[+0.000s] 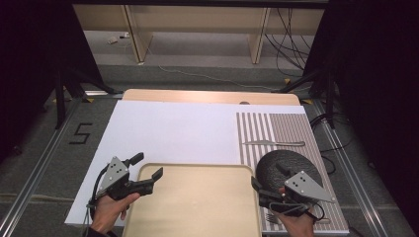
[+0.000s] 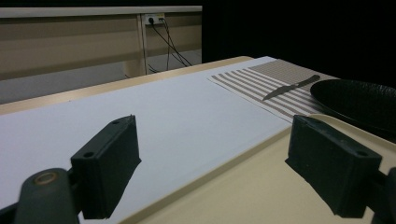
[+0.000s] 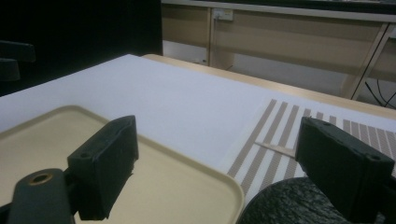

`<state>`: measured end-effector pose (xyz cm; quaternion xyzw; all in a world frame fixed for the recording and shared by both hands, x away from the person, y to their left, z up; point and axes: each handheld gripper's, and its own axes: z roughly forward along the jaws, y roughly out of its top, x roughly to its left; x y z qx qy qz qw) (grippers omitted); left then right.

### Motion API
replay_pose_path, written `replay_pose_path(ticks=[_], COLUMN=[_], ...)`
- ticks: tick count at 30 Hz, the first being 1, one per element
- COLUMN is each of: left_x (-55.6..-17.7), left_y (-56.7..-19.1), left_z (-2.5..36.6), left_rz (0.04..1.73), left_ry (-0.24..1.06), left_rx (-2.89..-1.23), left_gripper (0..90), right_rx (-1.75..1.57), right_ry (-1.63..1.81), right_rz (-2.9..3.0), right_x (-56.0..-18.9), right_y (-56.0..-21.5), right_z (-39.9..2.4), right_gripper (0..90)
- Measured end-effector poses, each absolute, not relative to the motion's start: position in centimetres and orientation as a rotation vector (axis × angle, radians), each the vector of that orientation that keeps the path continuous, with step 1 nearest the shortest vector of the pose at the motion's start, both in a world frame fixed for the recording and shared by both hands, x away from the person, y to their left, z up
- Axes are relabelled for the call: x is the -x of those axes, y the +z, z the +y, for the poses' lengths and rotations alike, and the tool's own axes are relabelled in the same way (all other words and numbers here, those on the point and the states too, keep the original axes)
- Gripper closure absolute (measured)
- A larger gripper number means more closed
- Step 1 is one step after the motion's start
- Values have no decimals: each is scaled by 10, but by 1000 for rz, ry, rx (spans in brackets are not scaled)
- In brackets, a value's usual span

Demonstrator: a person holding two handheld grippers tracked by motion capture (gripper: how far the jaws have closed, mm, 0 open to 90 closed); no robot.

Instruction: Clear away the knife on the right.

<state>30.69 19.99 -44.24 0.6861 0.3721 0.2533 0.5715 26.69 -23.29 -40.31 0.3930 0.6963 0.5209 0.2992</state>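
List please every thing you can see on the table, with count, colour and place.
tray: 1, beige, near edge, middle.
sheet: 1, white, covers most of the table.
mat: 1, striped brown and white, right side.
plate: 1, black, on the mat, right of the tray.
knife: 1, silver, on the mat, beyond the plate.
fork: 1, partly hidden, on the mat near the right hand.
left tongs: 1, black, open, over the tray's left corner.
right tongs: 1, black, open, over the plate's near side.
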Motion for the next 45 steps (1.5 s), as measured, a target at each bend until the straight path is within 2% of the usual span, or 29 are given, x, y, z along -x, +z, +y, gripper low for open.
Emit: replay_pose_path(ticks=[13,29,45], left_x=[-308,-309,-311], left_y=[-446,-446,-447], left_z=[200,201,201], left_rz=[882,878,857], left_ry=[588,595,595], left_rx=[-1621,-1622,-1638], left_gripper=[161,161,161], right_rx=[-1019,-1136,-1205], right_ry=[1214,928,684], right_rz=[2003,2240,2376], right_x=[-299,-367,-426], right_y=[-380,-362,-367], right_z=[-249,-275,-286], right_gripper=[155,177,171])
